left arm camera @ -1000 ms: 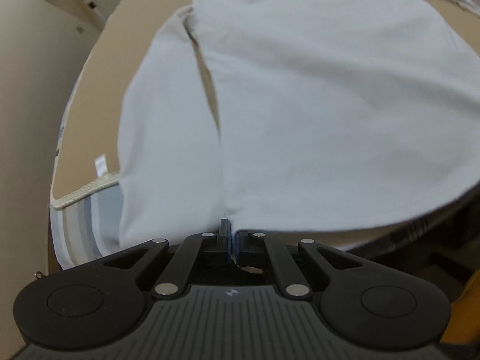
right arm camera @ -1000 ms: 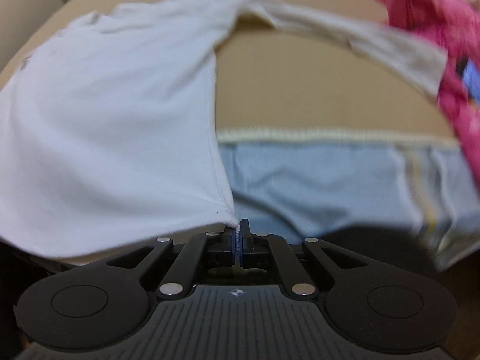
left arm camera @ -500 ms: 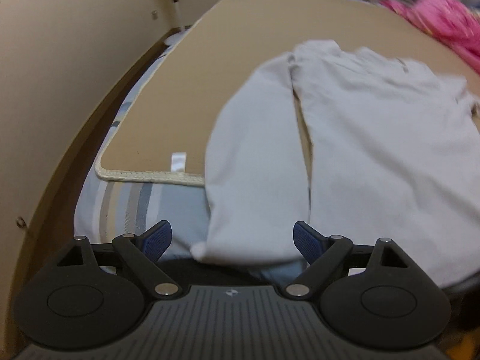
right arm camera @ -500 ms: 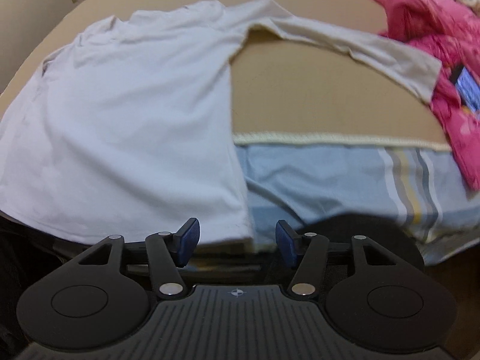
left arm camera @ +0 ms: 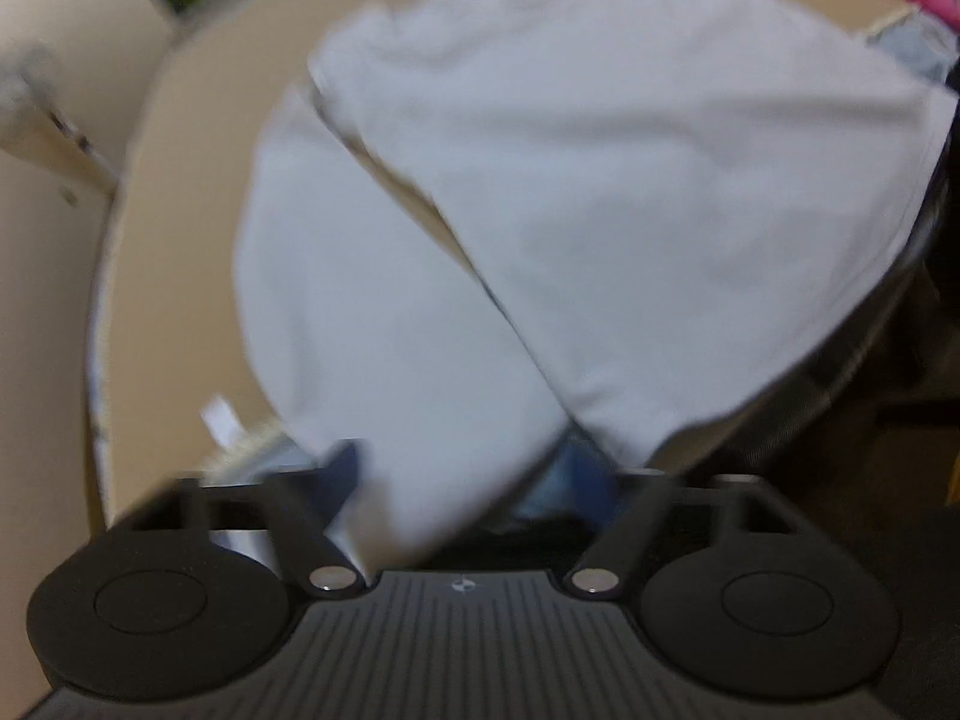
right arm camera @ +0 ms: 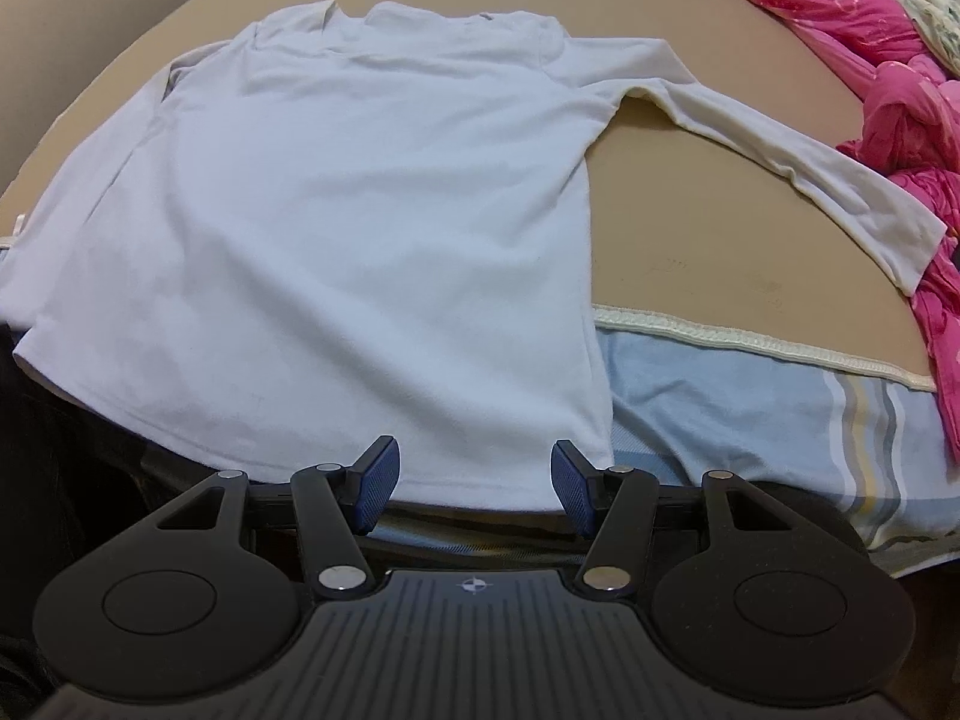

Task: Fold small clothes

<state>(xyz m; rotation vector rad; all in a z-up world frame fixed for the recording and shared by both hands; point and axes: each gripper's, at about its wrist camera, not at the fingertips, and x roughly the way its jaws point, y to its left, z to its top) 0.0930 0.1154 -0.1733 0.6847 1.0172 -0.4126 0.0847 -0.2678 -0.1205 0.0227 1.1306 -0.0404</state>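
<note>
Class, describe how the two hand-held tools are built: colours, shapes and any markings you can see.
Both are matte black. The right tool has two round discs, angled link arms with silver rivets, a ribbed body bearing a small white crosshair mark, and blue textured pads. The left tool looks the same, though blurred.

Tan mat [right arm camera: 720,228] over striped blue sheet [right arm camera: 750,396]; pink quilt [right arm camera: 840,18] bunched along mat's right edge.
</note>
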